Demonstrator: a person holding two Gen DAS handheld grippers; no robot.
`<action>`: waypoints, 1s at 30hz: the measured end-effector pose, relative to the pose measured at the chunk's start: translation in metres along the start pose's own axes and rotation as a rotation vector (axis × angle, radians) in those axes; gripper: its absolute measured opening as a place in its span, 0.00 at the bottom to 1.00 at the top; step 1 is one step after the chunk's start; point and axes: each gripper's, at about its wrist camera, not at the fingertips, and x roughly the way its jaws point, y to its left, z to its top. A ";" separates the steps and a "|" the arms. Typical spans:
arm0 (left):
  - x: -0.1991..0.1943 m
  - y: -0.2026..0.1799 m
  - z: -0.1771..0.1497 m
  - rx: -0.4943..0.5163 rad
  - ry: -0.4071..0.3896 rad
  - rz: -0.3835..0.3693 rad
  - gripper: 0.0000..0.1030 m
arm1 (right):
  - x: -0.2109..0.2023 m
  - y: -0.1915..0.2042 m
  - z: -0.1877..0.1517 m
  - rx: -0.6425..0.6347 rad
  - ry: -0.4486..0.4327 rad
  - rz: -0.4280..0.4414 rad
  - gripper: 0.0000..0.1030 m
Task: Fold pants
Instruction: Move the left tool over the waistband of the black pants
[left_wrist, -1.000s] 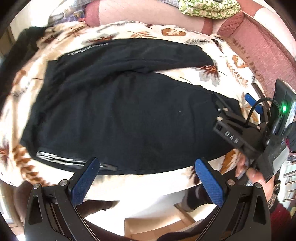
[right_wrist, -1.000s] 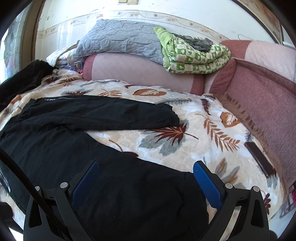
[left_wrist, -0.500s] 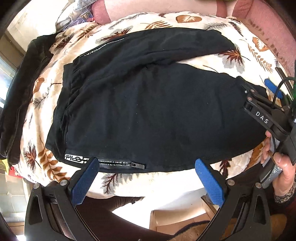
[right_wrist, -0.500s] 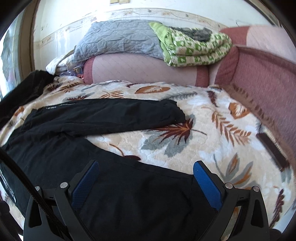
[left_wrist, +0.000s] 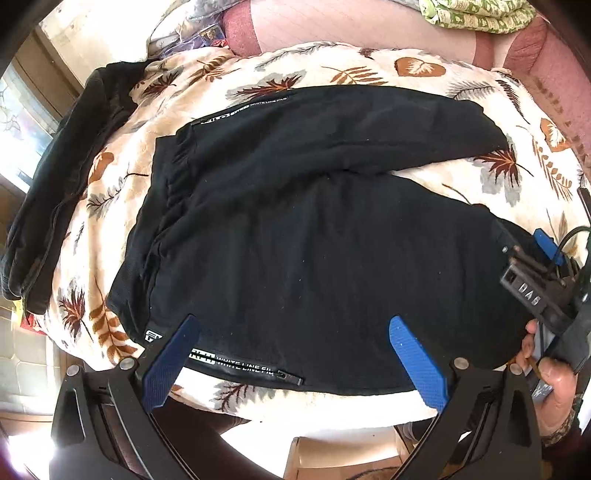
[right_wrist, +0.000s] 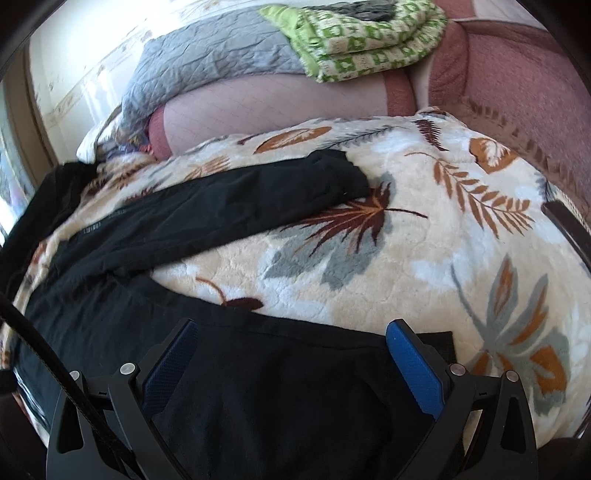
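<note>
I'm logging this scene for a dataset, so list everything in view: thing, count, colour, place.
pants: 1, black with white lettering, spread flat on the blanket, legs apart
blanket: 1, cream with brown and grey leaves, covering the seat
dark garment: 1, black, draped at the blanket's left edge
sofa: 1, dusty pink, behind and right of the blanket
grey quilt: 1, grey, on the sofa back
green quilt: 1, green and white pattern, folded on the sofa back
left tool: 1, black with blue pads, open, over the waist end
right tool: 1, black with blue pads, open, over the near leg's hem
hand: 1, gripping the right tool's handle
</note>
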 end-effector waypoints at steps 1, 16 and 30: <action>0.001 -0.001 0.001 0.001 -0.001 -0.003 1.00 | 0.002 0.002 0.000 -0.012 0.004 -0.006 1.00; -0.004 0.015 0.000 0.013 -0.083 -0.080 1.00 | 0.012 0.012 -0.009 -0.103 0.014 -0.064 1.00; -0.008 0.067 -0.025 -0.064 -0.140 -0.117 1.00 | 0.022 0.019 0.005 -0.148 0.151 -0.100 1.00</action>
